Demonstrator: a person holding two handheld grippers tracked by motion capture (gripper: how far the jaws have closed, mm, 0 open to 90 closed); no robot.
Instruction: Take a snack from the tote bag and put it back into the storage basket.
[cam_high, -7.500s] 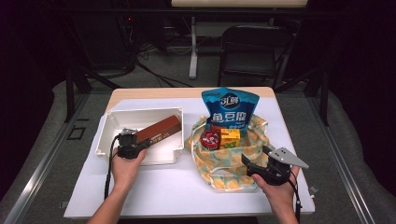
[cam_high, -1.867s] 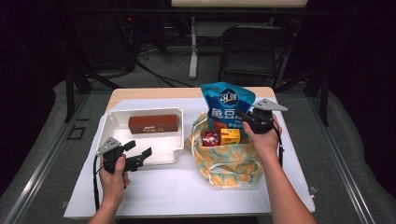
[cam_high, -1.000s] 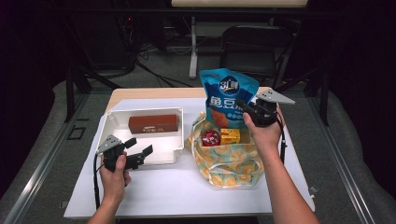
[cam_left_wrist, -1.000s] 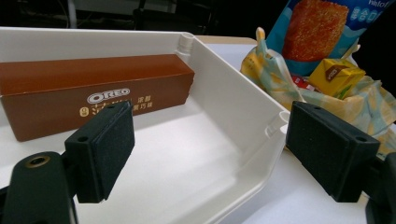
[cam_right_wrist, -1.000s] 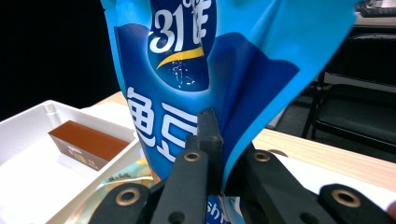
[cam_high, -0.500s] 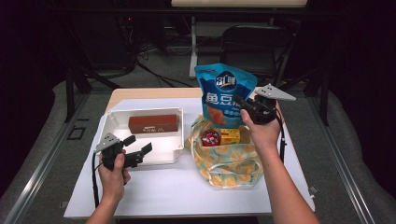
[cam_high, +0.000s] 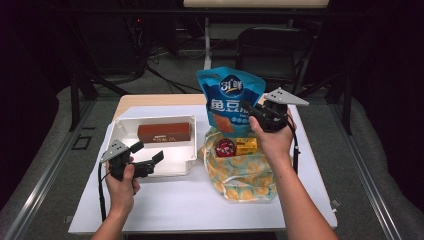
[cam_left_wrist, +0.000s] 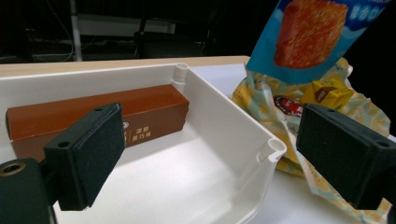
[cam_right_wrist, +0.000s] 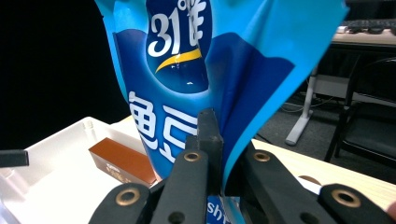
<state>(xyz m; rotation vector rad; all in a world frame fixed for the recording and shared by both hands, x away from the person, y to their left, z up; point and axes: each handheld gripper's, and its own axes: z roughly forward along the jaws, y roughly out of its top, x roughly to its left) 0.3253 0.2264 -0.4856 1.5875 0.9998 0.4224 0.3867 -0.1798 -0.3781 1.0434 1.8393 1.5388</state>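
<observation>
My right gripper (cam_high: 253, 112) is shut on the right edge of a blue snack bag (cam_high: 227, 97), holding it in the air above a yellow patterned cloth bag (cam_high: 242, 172). In the right gripper view the blue snack bag (cam_right_wrist: 196, 70) is pinched between the jaws. A red round tin (cam_high: 224, 148) and a yellow box (cam_high: 246, 145) lie in the cloth bag. My left gripper (cam_high: 147, 156) stands open at the front edge of a white bin (cam_high: 172, 167), nothing between its pads (cam_left_wrist: 88, 156). A brown box (cam_high: 164, 132) lies in the bin, and the brown box (cam_left_wrist: 93, 116) shows past the left pad.
The white table (cam_high: 180, 205) has bare room in front of the bin and cloth bag. A dark chair (cam_high: 270, 50) stands behind the table. Black frame posts (cam_high: 75, 85) stand at the left.
My right gripper has lifted the blue snack bag up out of the cloth bag and a little leftward. The left gripper, earlier in the bin with the brown box, sits still and open.
</observation>
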